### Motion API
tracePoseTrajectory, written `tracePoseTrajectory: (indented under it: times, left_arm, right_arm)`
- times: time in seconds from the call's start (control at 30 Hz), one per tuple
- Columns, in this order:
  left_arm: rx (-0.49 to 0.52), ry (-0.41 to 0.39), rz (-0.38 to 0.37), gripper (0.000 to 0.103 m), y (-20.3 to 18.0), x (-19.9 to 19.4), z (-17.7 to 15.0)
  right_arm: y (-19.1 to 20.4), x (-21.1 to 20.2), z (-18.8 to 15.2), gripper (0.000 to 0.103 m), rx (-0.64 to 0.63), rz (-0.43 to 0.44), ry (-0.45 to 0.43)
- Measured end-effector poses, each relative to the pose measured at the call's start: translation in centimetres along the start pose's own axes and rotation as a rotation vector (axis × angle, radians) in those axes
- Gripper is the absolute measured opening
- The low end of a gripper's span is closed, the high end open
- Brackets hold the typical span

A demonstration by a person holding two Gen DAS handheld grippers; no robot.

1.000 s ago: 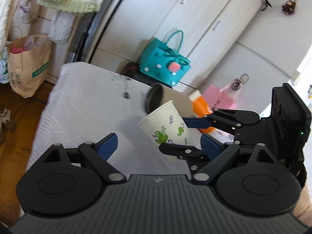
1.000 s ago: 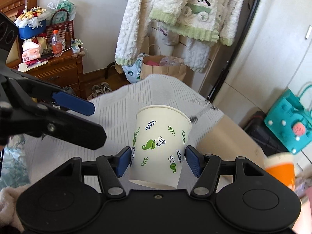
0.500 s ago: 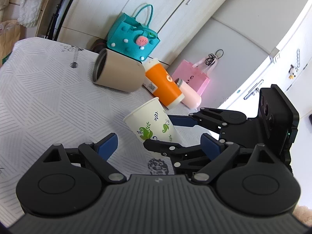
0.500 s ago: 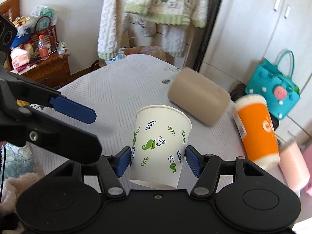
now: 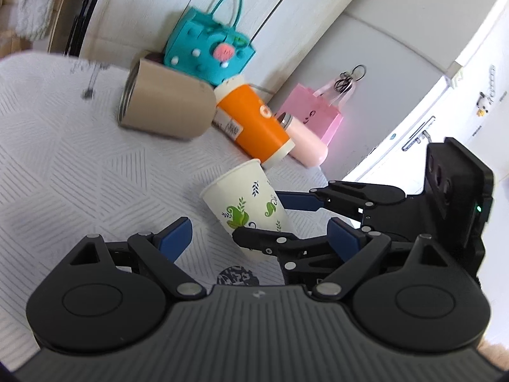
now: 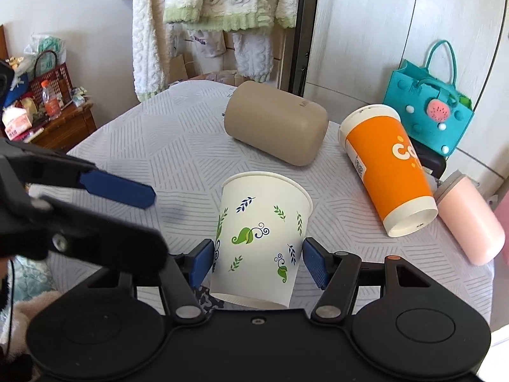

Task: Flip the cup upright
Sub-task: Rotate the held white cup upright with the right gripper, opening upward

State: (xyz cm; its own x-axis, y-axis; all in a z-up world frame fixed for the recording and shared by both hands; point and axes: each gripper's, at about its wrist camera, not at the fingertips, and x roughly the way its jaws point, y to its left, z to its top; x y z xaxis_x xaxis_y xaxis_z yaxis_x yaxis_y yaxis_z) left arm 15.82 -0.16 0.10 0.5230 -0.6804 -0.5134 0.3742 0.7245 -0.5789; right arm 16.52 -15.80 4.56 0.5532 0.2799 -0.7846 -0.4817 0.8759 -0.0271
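The right gripper (image 6: 257,262) clamps the paper cup (image 6: 262,238) low on its wall, rim up and slightly tilted, above the patterned tabletop (image 6: 178,146). Only the left wrist view shows the left gripper (image 5: 254,235) spread wide with nothing held, just left of the cup. Beyond the right fingers lie a tan cup (image 6: 275,127), an orange cup (image 6: 388,172) and a pink bottle (image 6: 470,219); the hanging fleece clothes (image 6: 210,6) show in full only there.
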Motion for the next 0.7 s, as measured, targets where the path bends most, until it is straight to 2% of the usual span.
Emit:
tracePoseTrajectory:
  times: [0.2, 0.23, 0.27, 0.33, 0.5, 0.7]
  left_arm:
    - [-0.013, 0.031, 0.003, 0.092, -0.2, 1.5, 0.2]
    - [-0.021, 0.041, -0.005, 0.092, -0.1, 1.8, 0.2]
    - [-0.031, 0.055, -0.018, 0.092, -0.1, 2.1, 0.3]
    - [-0.056, 0.071, -0.04, 0.092, 0.1, 2.6, 0.2]
    - [-0.099, 0.073, -0.041, 0.092, 0.1, 4.2, 0.0]
    - [-0.124, 0.072, 0.011, 0.092, 0.4, 5.5, 0.4]
  right_arm:
    - [-1.0, 0.3, -0.6, 0.067, 0.03, 0.042, 0.003]
    - [-1.2, 0.2, -0.8, 0.071, 0.035, 0.056, 0.0]
    - [-1.3, 0.0, -0.9, 0.081, 0.027, 0.075, -0.011]
    - [-1.3, -0.3, -1.2, 0.091, 0.013, 0.081, -0.029]
    - [-2.2, -0.6, -1.1, 0.091, 0.027, 0.12, -0.039]
    - [-3.7, 0.7, -0.4, 0.091, 0.052, 0.222, 0.002]
